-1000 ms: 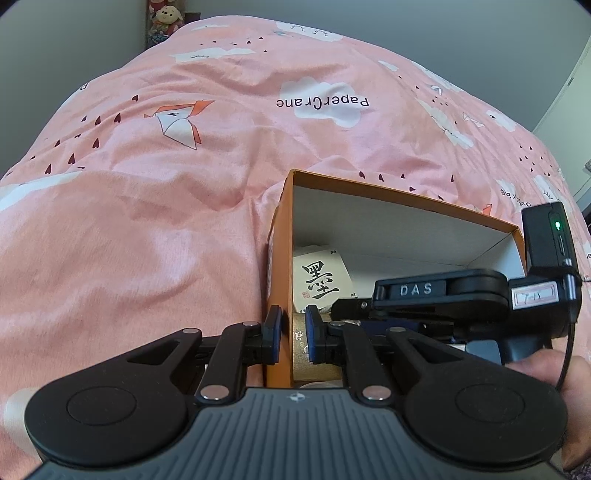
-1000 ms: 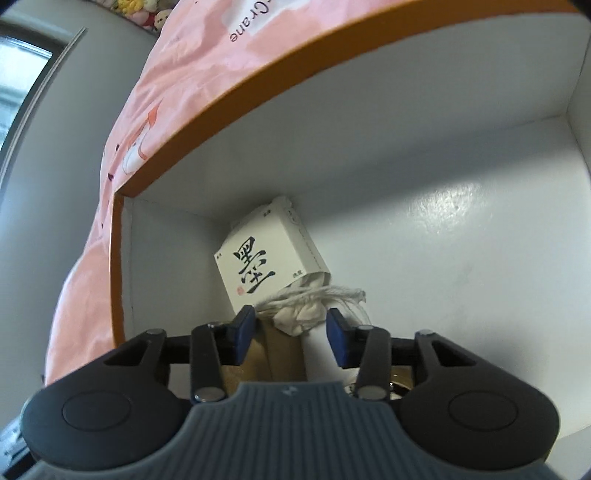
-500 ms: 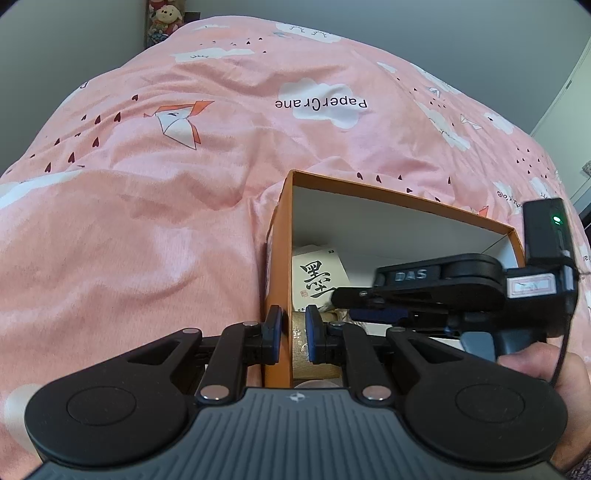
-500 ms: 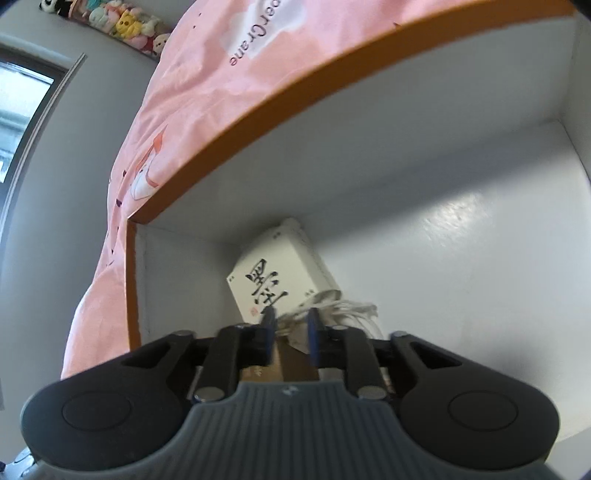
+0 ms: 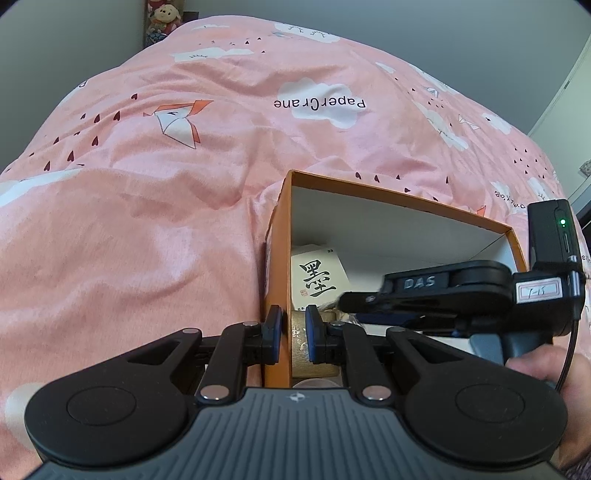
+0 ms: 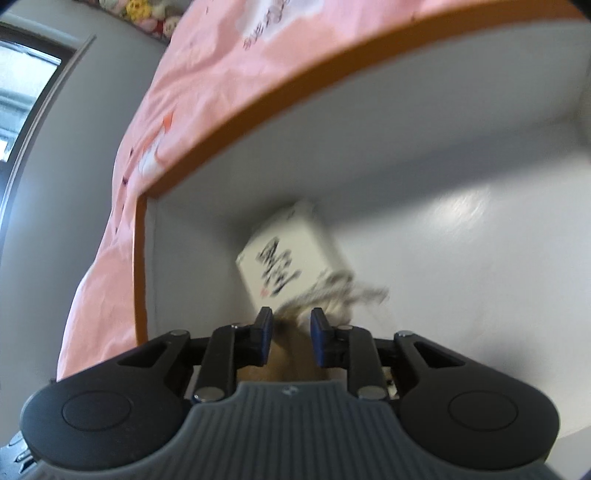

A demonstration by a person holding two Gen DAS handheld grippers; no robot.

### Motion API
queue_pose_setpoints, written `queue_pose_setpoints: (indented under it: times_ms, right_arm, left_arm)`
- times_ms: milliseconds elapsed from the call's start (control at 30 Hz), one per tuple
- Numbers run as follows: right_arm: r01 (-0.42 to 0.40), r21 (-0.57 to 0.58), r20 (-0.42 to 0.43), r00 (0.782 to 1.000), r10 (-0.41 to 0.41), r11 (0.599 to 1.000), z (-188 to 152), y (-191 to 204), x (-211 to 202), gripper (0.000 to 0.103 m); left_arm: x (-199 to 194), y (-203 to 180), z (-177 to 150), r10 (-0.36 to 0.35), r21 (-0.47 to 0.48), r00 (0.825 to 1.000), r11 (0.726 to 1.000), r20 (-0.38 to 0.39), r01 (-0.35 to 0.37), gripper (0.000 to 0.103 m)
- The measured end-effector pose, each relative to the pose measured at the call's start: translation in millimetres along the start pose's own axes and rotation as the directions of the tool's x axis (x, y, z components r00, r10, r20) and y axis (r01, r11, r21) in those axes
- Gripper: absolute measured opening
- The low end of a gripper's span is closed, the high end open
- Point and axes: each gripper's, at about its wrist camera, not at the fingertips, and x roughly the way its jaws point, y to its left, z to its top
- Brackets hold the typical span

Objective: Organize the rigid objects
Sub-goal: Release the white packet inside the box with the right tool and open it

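An orange box [image 5: 388, 195] with a white inside lies open on the pink quilt. My left gripper [image 5: 293, 314] is shut on its left wall. Inside stands a white carton with black calligraphy [image 5: 317, 277], blurred in the right wrist view [image 6: 284, 258]. A brown box [image 5: 299, 343] sits in front of it, beside a white drawstring pouch [image 6: 332, 295]. My right gripper [image 6: 291, 321] reaches into the box from the right [image 5: 345, 302]. Its jaws are narrow, with the brown box [image 6: 291, 354] filling the gap between the pads.
The pink quilt [image 5: 166, 221] with paper-crane prints spreads around the box. A hand [image 5: 546, 369] holds the right gripper at the right edge. Plush toys [image 5: 162, 18] stand at the far end of the bed. A window [image 6: 22, 96] shows on the left.
The right gripper's jaws have closed from wide to narrow over the brown box and pouch, and its view has shifted and blurred. The left gripper has not moved.
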Motion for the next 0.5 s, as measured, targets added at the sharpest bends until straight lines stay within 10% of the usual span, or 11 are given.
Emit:
queue_pose_setpoints:
  times_ms: [500]
  right_arm:
    - [0.084,-0.049,-0.072,0.994,-0.087,0.995,17.5,0.2,34.5,0.005]
  left_arm:
    - [1.0,-3.0,1.4,0.011,0.013,1.0,1.0,0.004,-0.011,0.015]
